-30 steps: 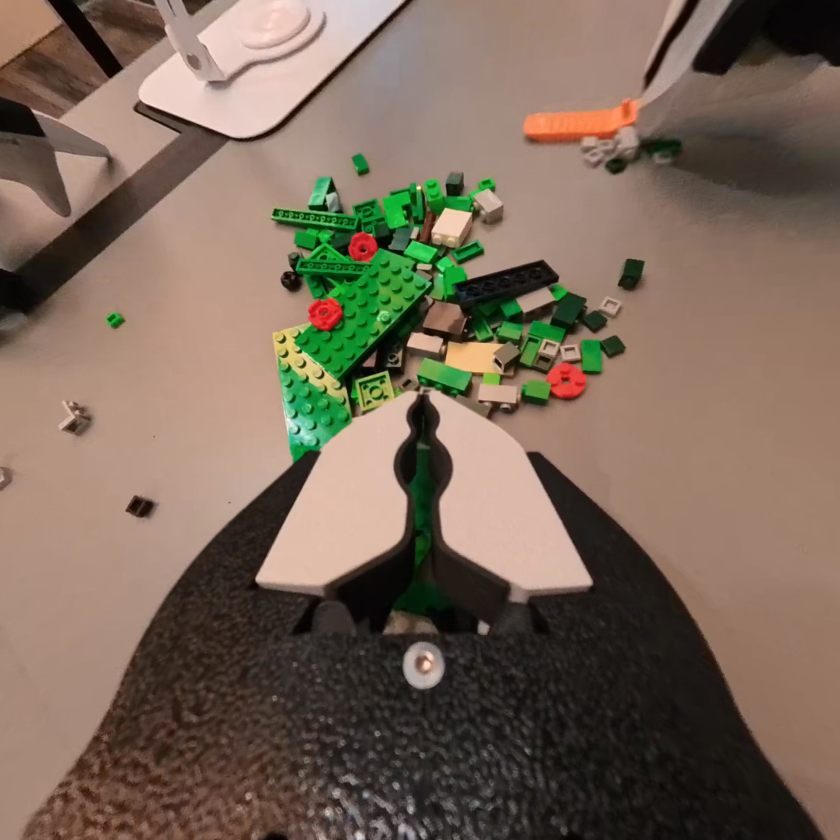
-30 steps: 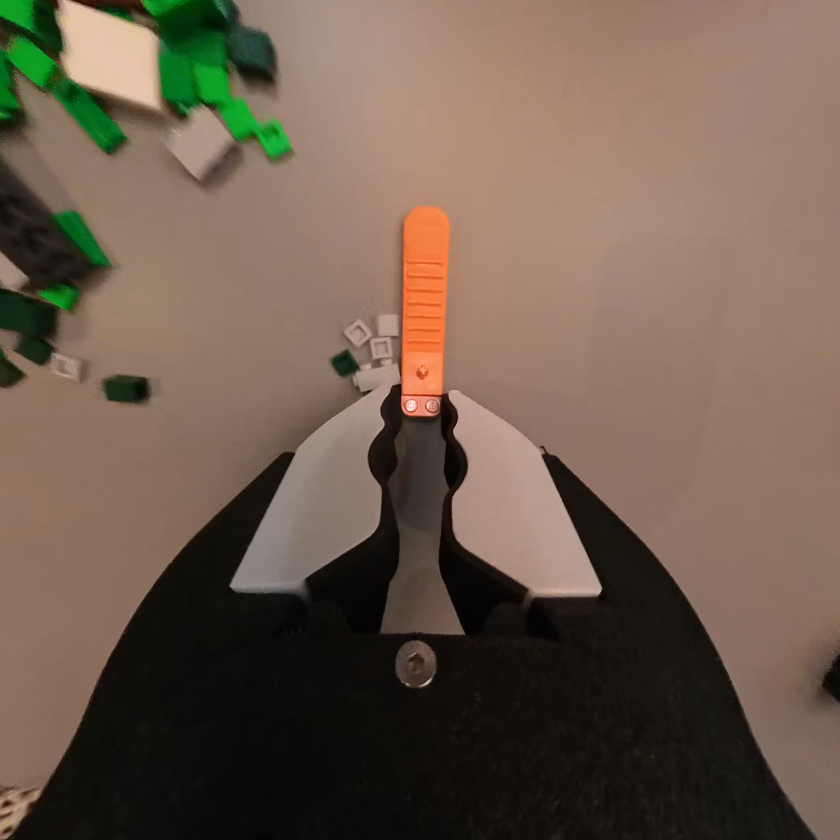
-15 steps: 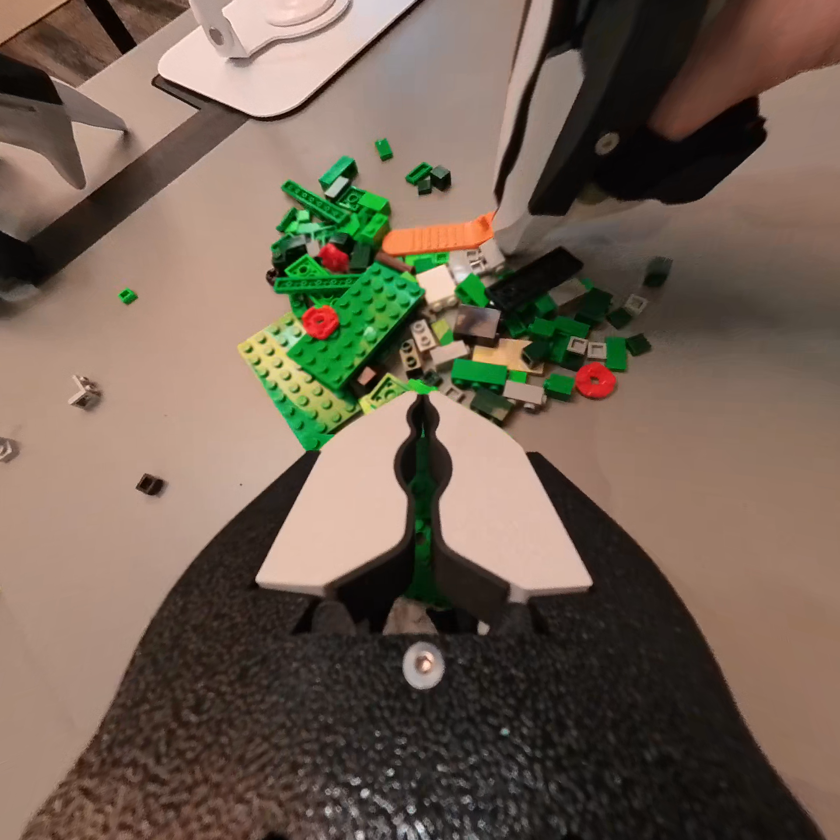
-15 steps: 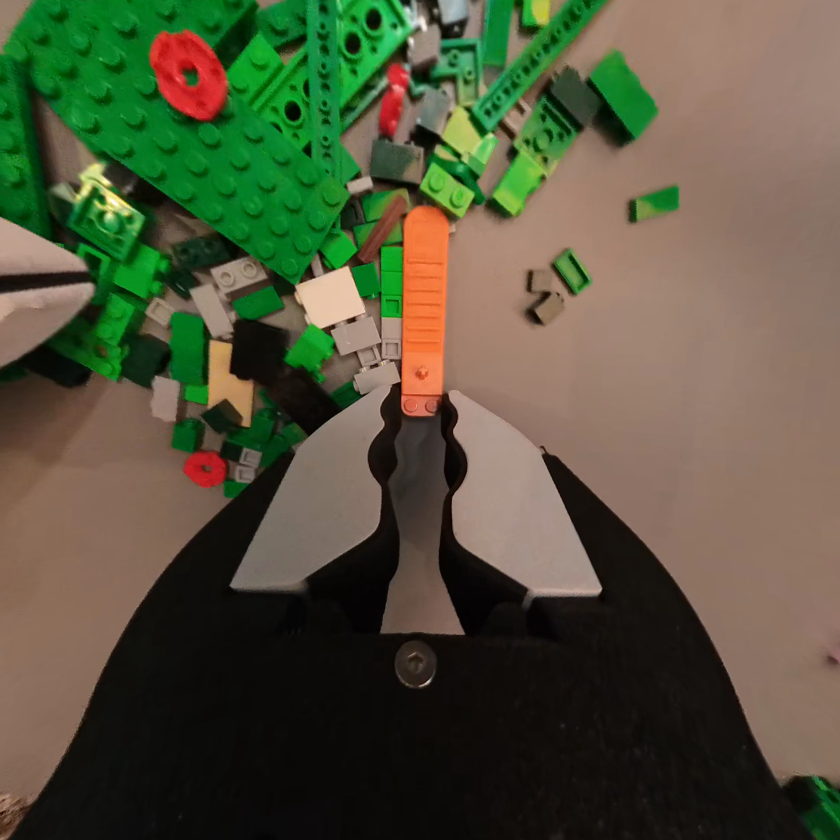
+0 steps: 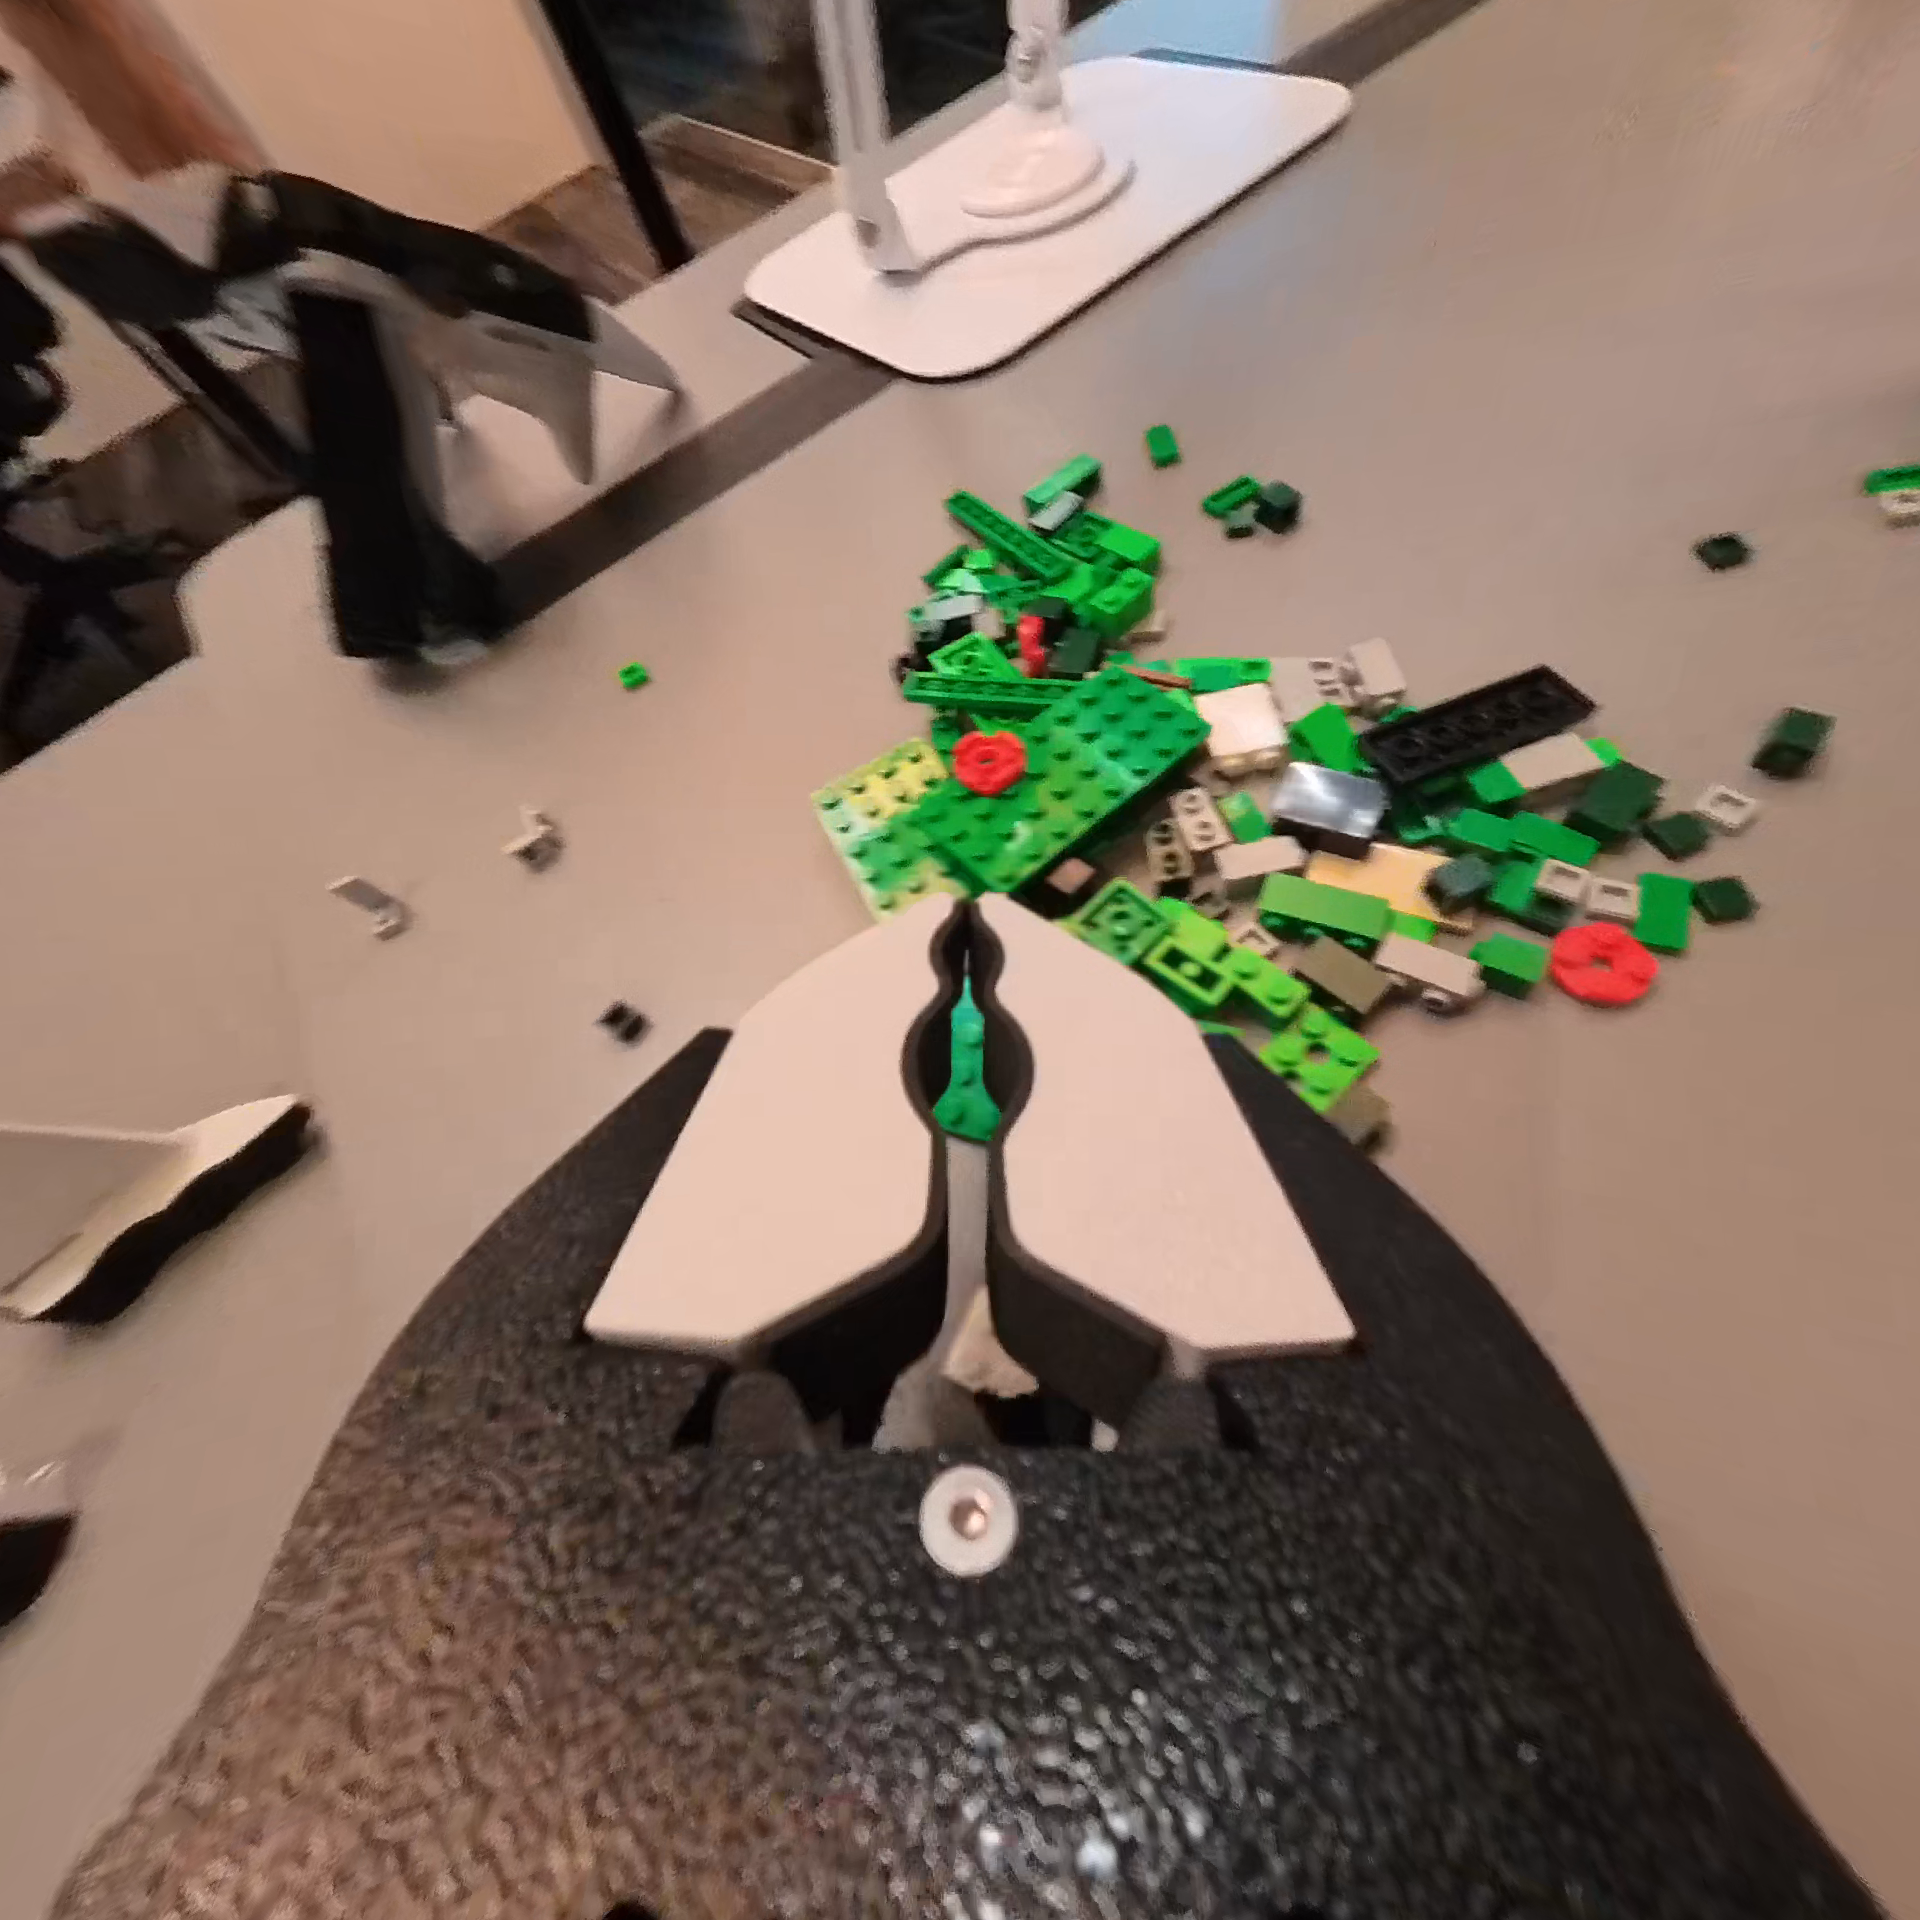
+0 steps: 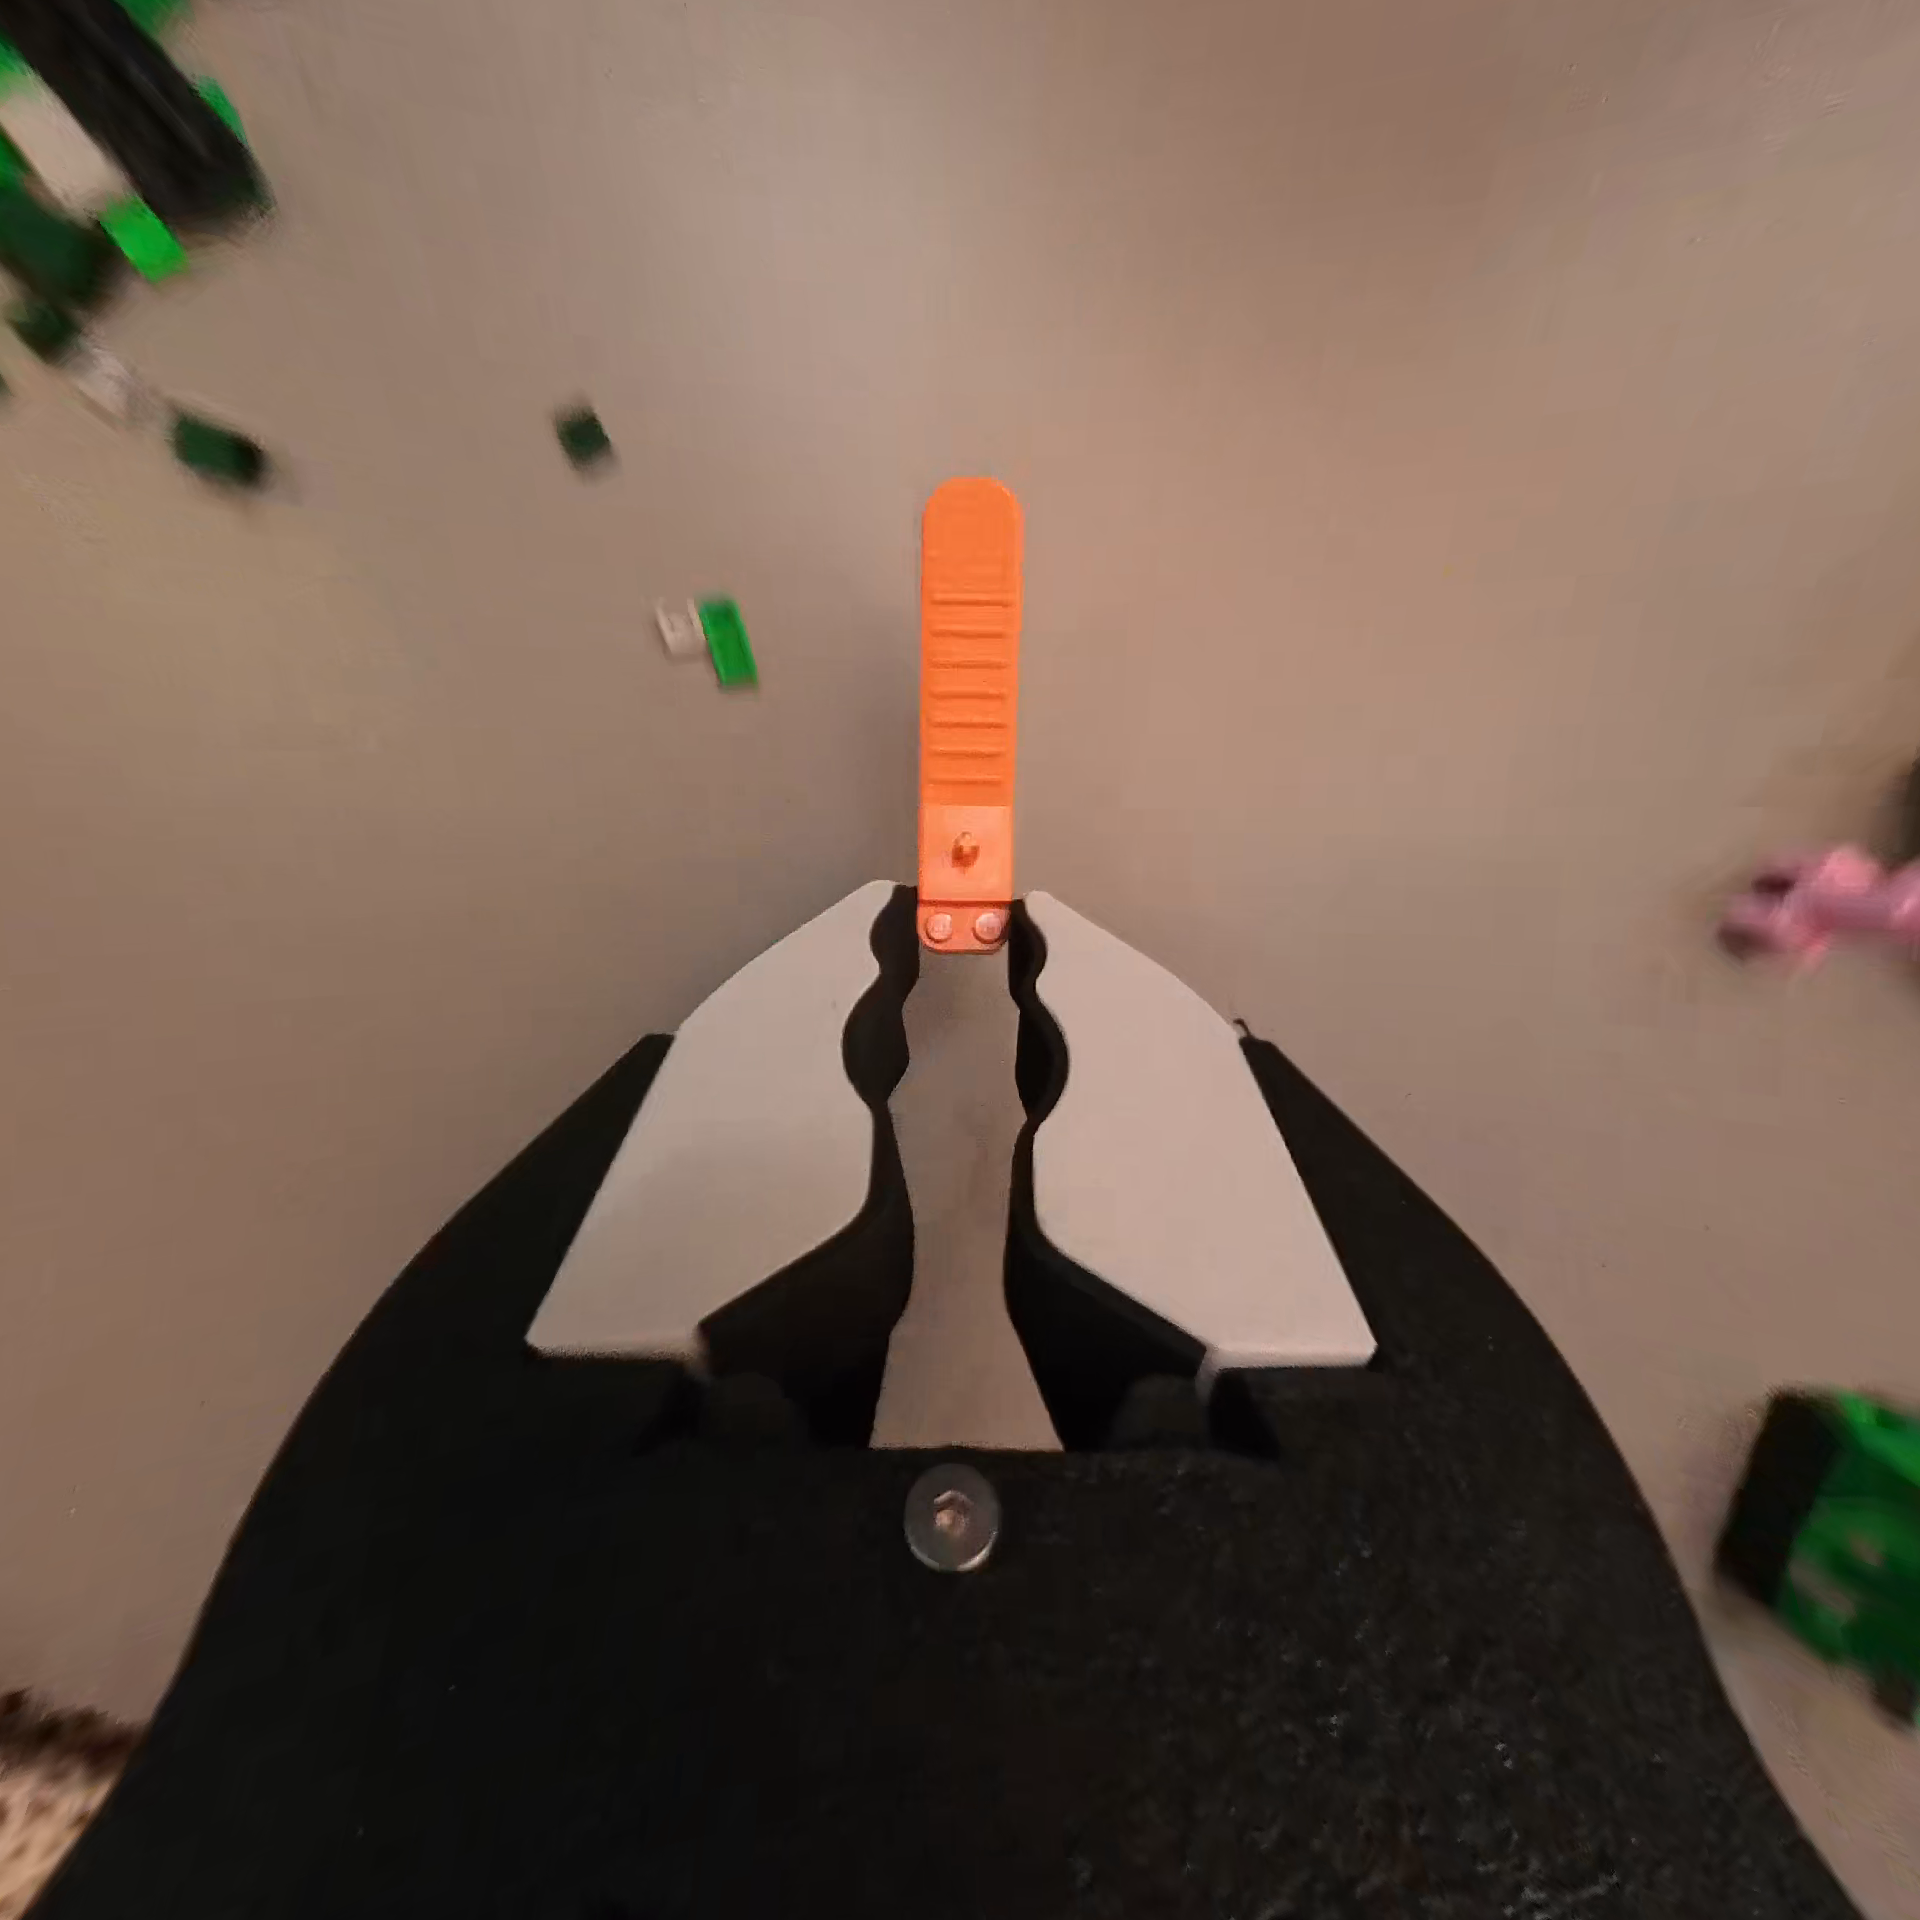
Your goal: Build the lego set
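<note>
My left gripper is shut on a thin green lego piece, seen edge-on between the fingers, above the near left edge of the lego pile. The pile holds a large green plate, red round pieces, a black plate and many small green and grey bricks. My right gripper is shut on the end of an orange brick separator, which points forward over bare grey table. Blurred green pieces lie to its left.
A white stand base sits at the back. A black and white gripper-like device stands at the far left. A white and black finger-shaped part lies at the left edge. Small loose pieces dot the table. A pink piece and a green block lie to the right. The left gripper's tips are roughly 30 cm from the right gripper's. It is some 30 cm from my right tips to the green block.
The right gripper carried the orange separator from over the pile out over bare table and left the left view. The left view swung leftward, so the pile now sits to the right; its grip is unchanged.
</note>
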A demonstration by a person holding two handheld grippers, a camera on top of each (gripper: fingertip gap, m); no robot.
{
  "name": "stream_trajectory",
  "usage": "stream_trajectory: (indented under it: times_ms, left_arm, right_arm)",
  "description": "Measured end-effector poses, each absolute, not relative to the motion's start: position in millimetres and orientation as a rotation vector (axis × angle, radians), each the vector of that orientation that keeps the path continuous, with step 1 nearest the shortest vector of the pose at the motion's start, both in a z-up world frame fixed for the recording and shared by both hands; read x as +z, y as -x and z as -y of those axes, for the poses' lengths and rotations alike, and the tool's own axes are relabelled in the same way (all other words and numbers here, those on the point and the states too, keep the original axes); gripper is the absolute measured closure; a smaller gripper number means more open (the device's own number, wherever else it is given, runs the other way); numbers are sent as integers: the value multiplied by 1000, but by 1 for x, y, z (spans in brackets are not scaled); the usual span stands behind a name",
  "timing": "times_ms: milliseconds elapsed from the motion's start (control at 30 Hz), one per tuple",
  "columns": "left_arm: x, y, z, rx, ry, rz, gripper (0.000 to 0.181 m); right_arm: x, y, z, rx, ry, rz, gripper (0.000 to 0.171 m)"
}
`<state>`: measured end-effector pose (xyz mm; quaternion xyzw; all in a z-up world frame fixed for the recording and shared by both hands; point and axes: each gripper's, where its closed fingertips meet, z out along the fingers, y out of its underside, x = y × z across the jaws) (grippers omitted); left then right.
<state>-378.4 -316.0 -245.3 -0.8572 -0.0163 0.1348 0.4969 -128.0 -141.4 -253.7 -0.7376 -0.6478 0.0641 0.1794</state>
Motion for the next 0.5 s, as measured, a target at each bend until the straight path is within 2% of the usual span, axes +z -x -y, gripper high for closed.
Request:
stream_trajectory:
  times_ms: [33,233,500]
  left_arm:
    - [-242,385,318,374,2059,61,181]
    - [-230,417,334,564,1967,179,181]
    - [-226,433,347,644,1936,223,181]
  right_arm:
    - [-262,116,144,139,2132,1833,155]
    - [-286,114,167,46,2231,1890,155]
    - [-286,161,200,30,2088,2097,155]
